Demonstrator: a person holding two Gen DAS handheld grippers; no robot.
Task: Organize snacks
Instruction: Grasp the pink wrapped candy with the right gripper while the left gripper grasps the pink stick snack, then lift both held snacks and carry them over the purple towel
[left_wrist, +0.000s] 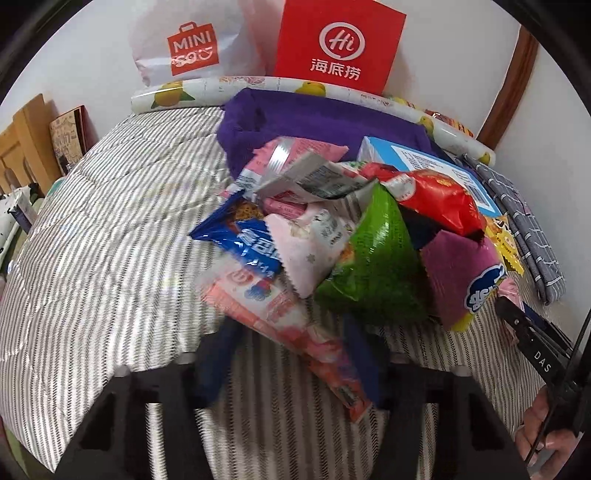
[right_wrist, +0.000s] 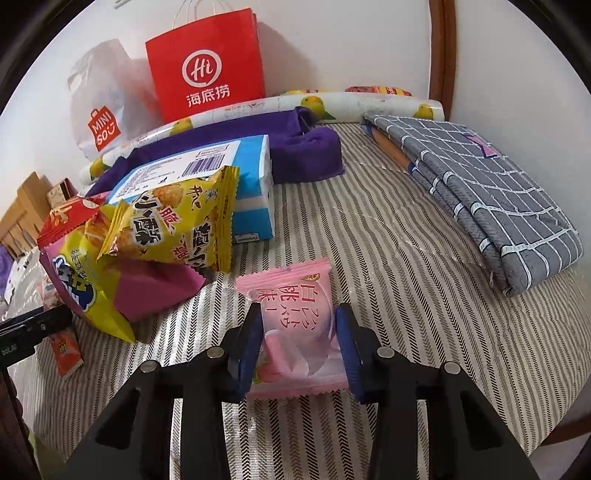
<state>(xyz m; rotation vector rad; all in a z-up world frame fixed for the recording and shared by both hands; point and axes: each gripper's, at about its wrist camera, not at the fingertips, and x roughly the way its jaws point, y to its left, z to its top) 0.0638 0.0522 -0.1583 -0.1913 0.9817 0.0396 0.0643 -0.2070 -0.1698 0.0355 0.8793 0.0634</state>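
L claw blurred (pink stick pack between)

Grey-and-white stripes run across the bedcover, with a grey cloth checked in white lines beside it. Pink packet between dark blue pads, yellow snack bag, bright red paper bag, purple towel, green packet.

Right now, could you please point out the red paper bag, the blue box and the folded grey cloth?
red paper bag (right_wrist: 207, 70), right wrist view, front panel.
blue box (right_wrist: 255, 173), right wrist view, end face.
folded grey cloth (right_wrist: 491, 192), right wrist view, top.
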